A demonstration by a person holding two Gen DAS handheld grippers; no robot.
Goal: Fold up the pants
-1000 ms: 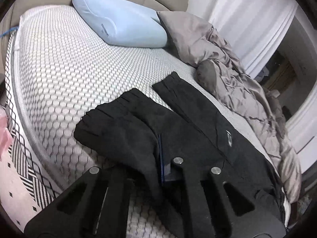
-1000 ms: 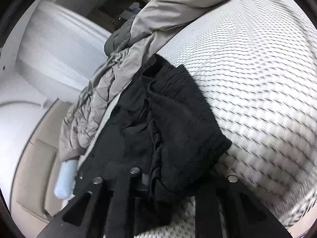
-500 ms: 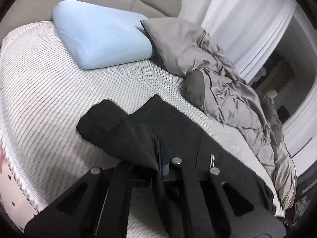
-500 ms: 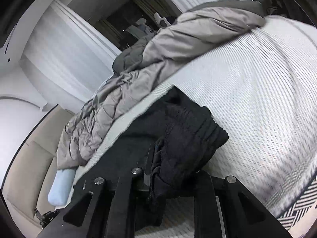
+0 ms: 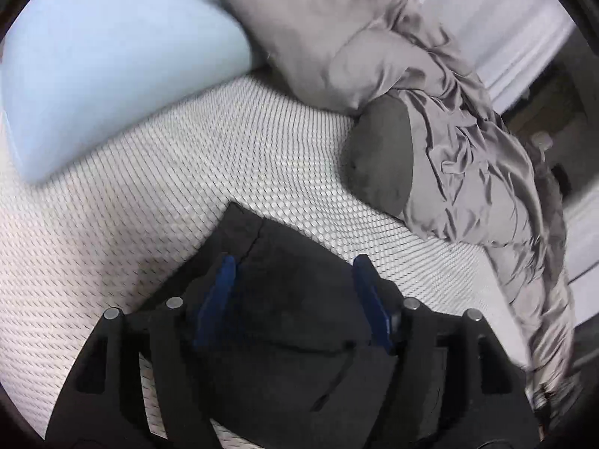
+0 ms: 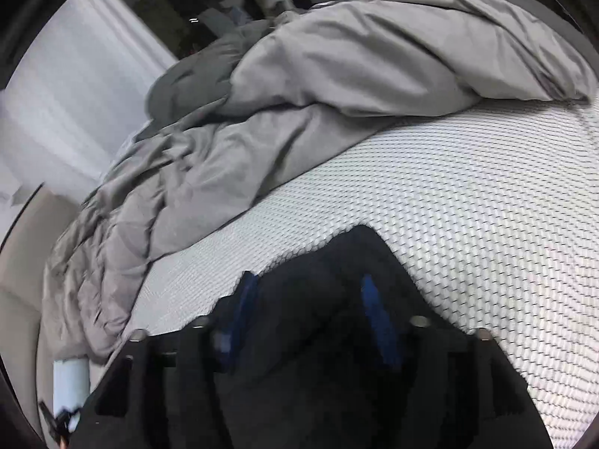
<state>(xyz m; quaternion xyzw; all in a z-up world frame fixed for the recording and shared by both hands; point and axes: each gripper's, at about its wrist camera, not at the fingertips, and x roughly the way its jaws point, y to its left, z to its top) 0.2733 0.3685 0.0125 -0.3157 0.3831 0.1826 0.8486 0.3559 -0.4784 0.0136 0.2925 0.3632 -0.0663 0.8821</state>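
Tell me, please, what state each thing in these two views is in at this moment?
left claw: open, pads apart over the black fabric.
right claw: open, pads apart over the black fabric.
pants: lying on the mattress, layered, not gripped.
mattress: bare mesh cover showing.
grey duvet: crumpled, pushed to the far side.
blue pillow: lying flat at the head of the bed.

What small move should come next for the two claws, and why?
Probably lift both claws straight up off the black pants. The left claw and right claw are open, and the pants lie flat on the mattress between their fingers.
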